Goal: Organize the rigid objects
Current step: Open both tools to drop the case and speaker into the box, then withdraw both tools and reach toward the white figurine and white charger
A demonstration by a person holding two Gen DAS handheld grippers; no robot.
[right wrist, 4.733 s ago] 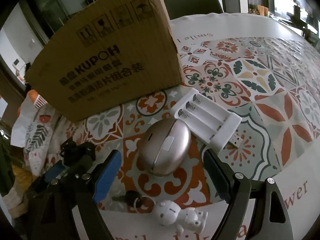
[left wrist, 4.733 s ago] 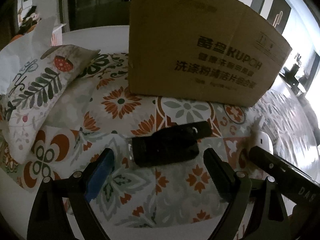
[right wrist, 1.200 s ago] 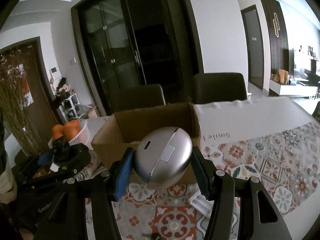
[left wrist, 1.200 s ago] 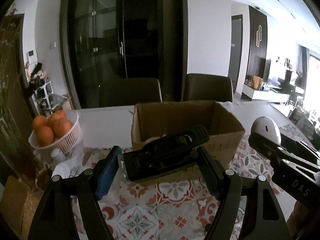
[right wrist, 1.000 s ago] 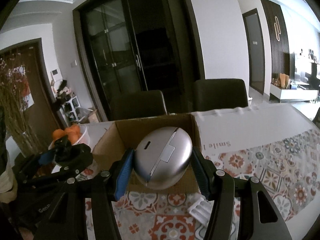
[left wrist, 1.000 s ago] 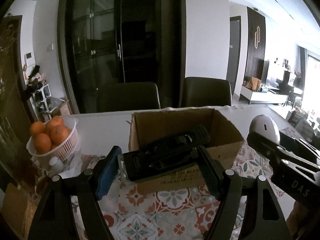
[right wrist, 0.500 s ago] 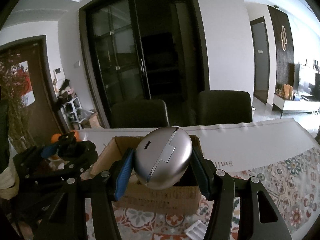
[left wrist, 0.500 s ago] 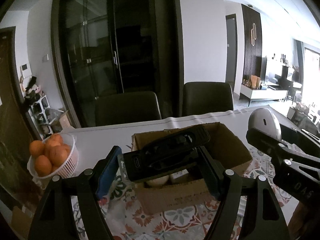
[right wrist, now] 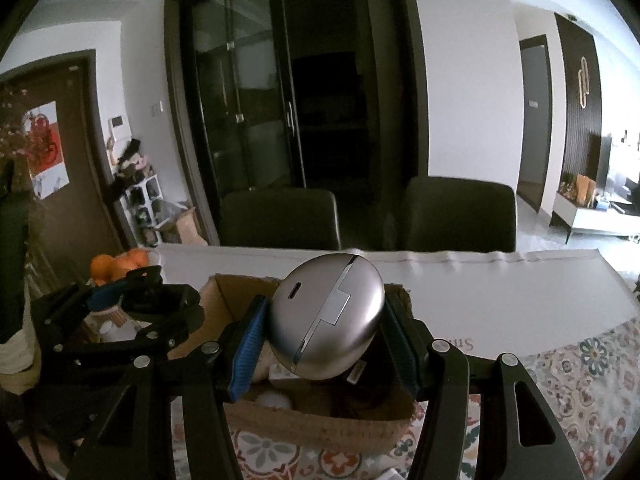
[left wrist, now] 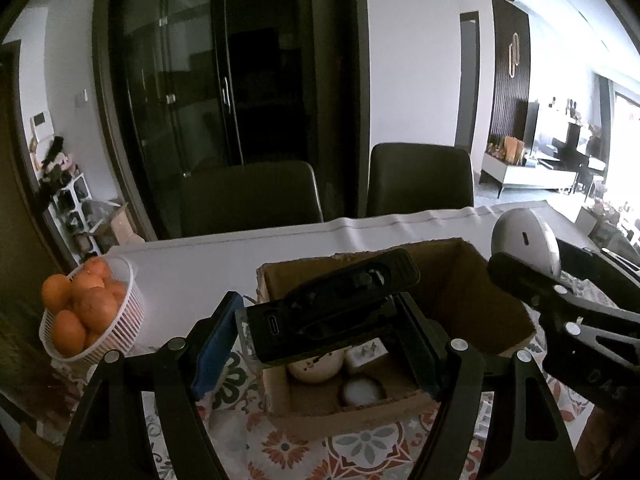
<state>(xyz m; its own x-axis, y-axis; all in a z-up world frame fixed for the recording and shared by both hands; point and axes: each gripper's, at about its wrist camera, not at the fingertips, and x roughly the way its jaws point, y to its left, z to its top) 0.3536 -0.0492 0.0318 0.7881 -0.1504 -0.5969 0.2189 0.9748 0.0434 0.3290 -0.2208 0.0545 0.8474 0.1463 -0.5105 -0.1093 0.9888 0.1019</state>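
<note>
Patterned table (left wrist: 360, 446), black device (left wrist: 332, 312) crosswise in tongs (left wrist: 320, 350)

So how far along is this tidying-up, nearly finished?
Partly. A few pale items already lie in the cardboard box. In hand: the left gripper holds a black device, and the right gripper holds a silver egg-shaped case, both above the box. Left: dropping both in. What remains on the table is out of view.

A home dining room: tiled-pattern tablecloth (left wrist: 360, 446), dark chairs (left wrist: 250, 196), basket of oranges (left wrist: 86, 320), glass-door cabinet (left wrist: 224, 80)
</note>
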